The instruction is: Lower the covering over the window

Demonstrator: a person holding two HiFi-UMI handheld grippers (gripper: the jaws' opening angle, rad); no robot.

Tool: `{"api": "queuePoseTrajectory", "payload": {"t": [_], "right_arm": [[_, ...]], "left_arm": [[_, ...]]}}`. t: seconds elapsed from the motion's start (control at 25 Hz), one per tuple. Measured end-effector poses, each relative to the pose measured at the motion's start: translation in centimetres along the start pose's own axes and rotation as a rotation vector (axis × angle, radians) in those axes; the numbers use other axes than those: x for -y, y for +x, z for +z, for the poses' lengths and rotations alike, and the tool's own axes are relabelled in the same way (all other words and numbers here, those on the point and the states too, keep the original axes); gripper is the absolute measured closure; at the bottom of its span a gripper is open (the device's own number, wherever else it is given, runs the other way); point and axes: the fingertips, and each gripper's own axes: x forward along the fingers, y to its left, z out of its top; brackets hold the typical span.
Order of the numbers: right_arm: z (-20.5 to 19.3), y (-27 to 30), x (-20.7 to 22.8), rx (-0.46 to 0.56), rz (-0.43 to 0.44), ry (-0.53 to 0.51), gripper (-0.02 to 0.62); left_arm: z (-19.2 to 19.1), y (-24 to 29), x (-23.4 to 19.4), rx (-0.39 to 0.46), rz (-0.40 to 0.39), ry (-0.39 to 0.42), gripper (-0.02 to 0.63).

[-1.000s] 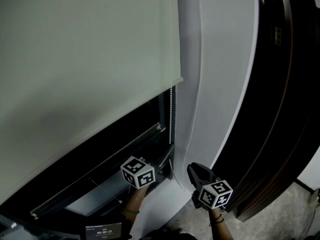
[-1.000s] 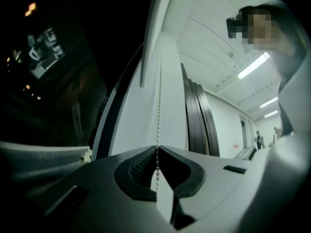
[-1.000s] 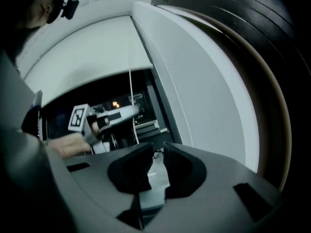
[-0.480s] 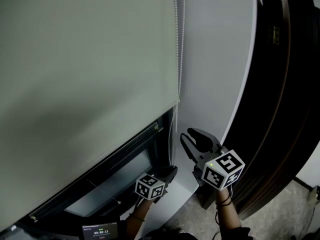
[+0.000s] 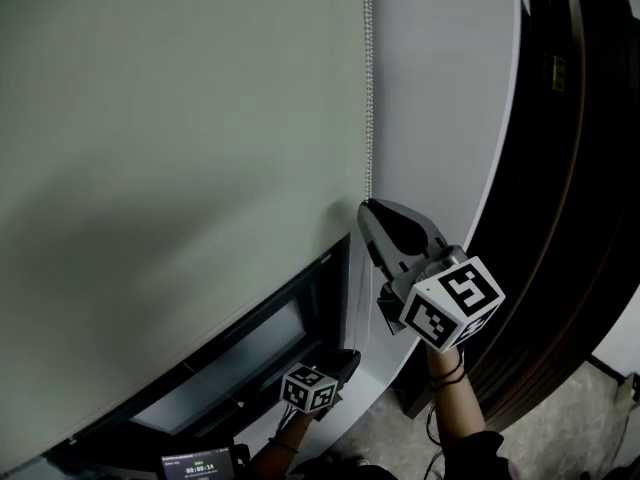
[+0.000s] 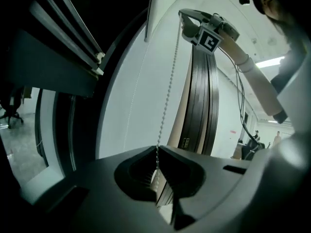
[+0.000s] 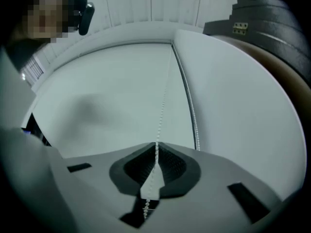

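A pale roller blind [image 5: 180,168] covers most of the window; dark glass [image 5: 230,363] shows below its slanted lower edge. A white bead chain [image 5: 367,88] hangs along the blind's right side. My right gripper [image 5: 366,208] is raised by the blind's lower right corner. Its jaws have just been closing, and in the right gripper view they [image 7: 156,144] pinch the chain [image 7: 162,106]. My left gripper [image 5: 347,356] sits low by the sill. In the left gripper view it [image 6: 157,149] is shut on the chain [image 6: 167,96], which runs up to the right gripper [image 6: 183,14].
A white wall strip [image 5: 440,118] lies right of the blind, with dark curved wooden panels [image 5: 570,168] beyond it. The dark window frame [image 5: 335,278] borders the glass. A small timer screen [image 5: 200,463] shows at the bottom edge, and grey floor [image 5: 600,438] at the lower right.
The blind's lower edge has come down over the glass. My left gripper sank toward the sill with the chain. My right gripper rose along the chain, opened, then closed on it higher up.
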Motion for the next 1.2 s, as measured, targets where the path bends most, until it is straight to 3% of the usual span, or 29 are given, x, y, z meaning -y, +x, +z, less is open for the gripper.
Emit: {"api": "queuePoseTrajectory", "payload": {"t": [0.2, 0.36, 0.44, 0.6, 0.8, 1.0, 1.2], "right_arm": [[-0.1, -0.1, -0.8, 0.000, -0.019, 0.014, 0.577], [-0.1, -0.4, 0.3, -0.004, -0.036, 0.014, 0.578], [0.1, -0.9, 0.9, 0.006, -0.054, 0.016, 0.578], [0.2, -1.7, 1.5, 0.014, -0.076, 0.016, 0.578], [0.2, -2.0, 1.1, 0.010, -0.072, 0.005, 0.578], [-8.0, -2.9, 0.7, -0.167, -0.089, 0.019, 0.578], [-17.9, -6.1, 0.6, -0.338, -0.124, 0.106, 0.578]], "left_arm": [[-0.3, -1.3, -0.3, -0.001, 0.002, 0.010, 0.595], [-0.3, -0.9, 0.5, -0.030, -0.015, 0.101, 0.595], [-0.1, -1.3, 0.7, -0.015, -0.010, 0.108, 0.583], [2.8, -2.9, 0.4, 0.117, -0.003, 0.032, 0.561], [9.9, -5.2, 0.5, 0.303, -0.036, 0.006, 0.561], [16.9, -8.4, 1.9, 0.456, -0.083, 0.046, 0.561], [20.6, -9.9, 4.6, 0.501, -0.109, 0.072, 0.561]]}}
